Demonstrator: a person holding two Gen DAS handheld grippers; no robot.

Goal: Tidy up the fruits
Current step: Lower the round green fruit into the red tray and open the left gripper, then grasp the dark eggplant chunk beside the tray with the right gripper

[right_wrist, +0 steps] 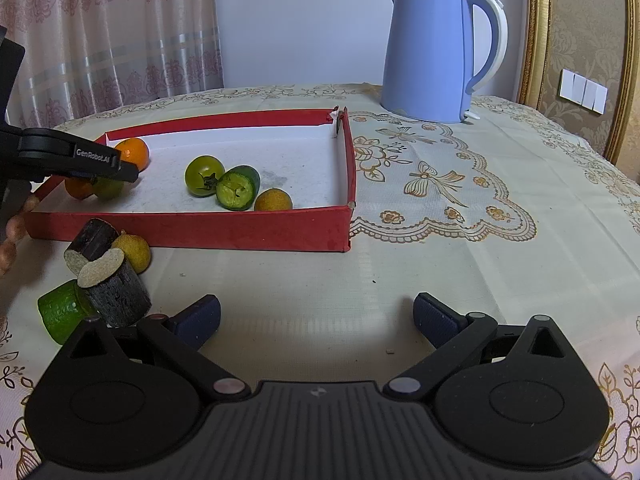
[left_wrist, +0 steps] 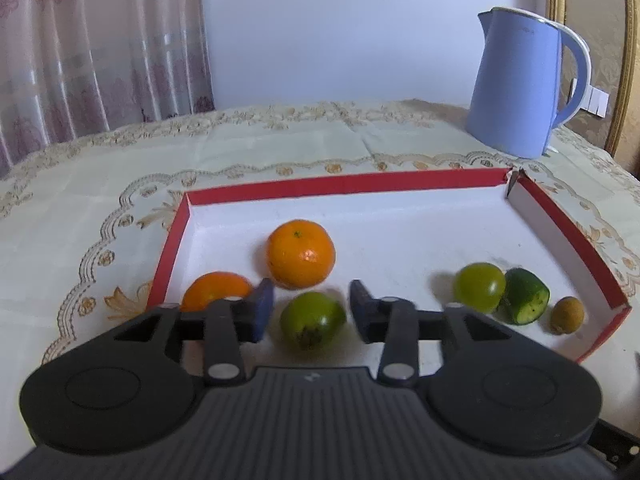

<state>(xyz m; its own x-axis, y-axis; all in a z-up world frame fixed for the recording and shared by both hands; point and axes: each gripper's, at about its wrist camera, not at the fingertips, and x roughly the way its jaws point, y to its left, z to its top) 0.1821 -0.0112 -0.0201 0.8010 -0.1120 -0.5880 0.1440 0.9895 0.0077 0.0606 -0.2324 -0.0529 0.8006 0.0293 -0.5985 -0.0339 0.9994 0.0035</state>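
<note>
The left gripper (left_wrist: 312,308) points down at a slant into the red-walled tray (left_wrist: 344,182), its blue pads (left_wrist: 262,309) parted with a green tomato (left_wrist: 312,319) lying on the tray floor between them. A gap shows on each side of the fruit, so the pads do not press it; the tomato looks slightly blurred. In the right wrist view this gripper reaches in over the tray's near left corner, with some beads and a bit of a hand at the picture's left edge.

Just beyond the left pad sits a whole orange (left_wrist: 301,253), and left of it a second orange (left_wrist: 216,290), partly hidden by the gripper's finger. At the tray's right end lie another green tomato (left_wrist: 479,287), touching a cut cucumber piece (left_wrist: 526,297), and beside that a small brown round fruit (left_wrist: 566,314).

The right gripper (right_wrist: 317,320) is also angled down, over the cloth-covered bench (right_wrist: 440,264) in front of the tray, jaws spread wide with nothing between them. To its left, outside the tray, lie two dark cut cylinders with pale ends (right_wrist: 114,288), a small yellow-brown fruit (right_wrist: 134,254) and a green cut piece (right_wrist: 62,310), clustered together. A blue kettle (right_wrist: 432,52) stands on the bench beyond the tray.
</note>
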